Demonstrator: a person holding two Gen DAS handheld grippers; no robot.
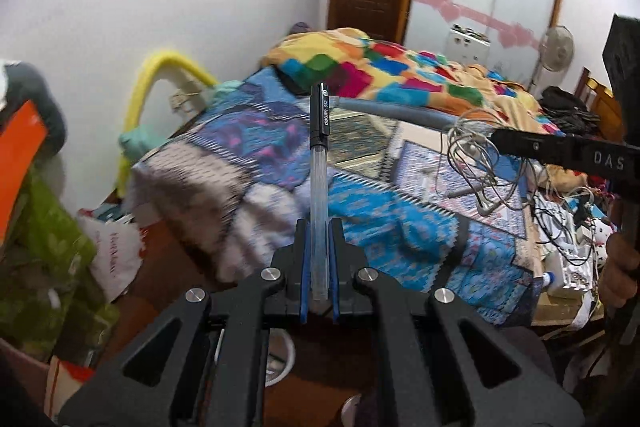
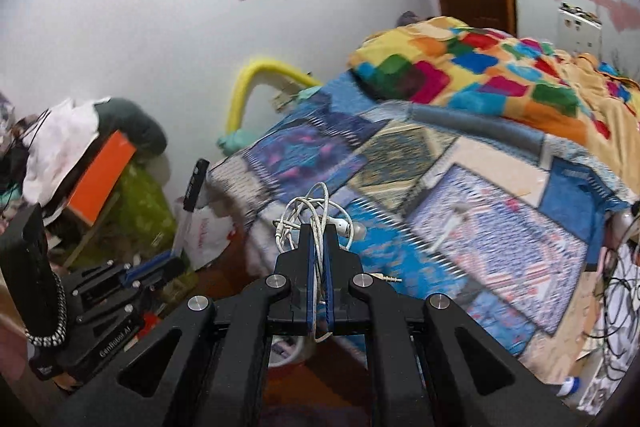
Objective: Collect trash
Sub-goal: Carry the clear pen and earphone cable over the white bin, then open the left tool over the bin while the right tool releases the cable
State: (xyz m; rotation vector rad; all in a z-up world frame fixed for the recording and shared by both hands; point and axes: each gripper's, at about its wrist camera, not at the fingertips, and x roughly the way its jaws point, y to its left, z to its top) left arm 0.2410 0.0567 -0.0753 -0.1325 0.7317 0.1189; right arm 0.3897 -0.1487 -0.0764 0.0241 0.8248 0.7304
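Left tongs are clamped on a pen, which sticks straight up out of them, black cap on top. Right tongs are pinching a tangled white earphone cable, bunched just above the tips. The bed sits beyond both.

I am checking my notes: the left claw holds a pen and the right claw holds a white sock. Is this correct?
Not quite. The left claw does hold the pen, but the right claw holds tangled white earphones, not a sock, as the right wrist view shows.
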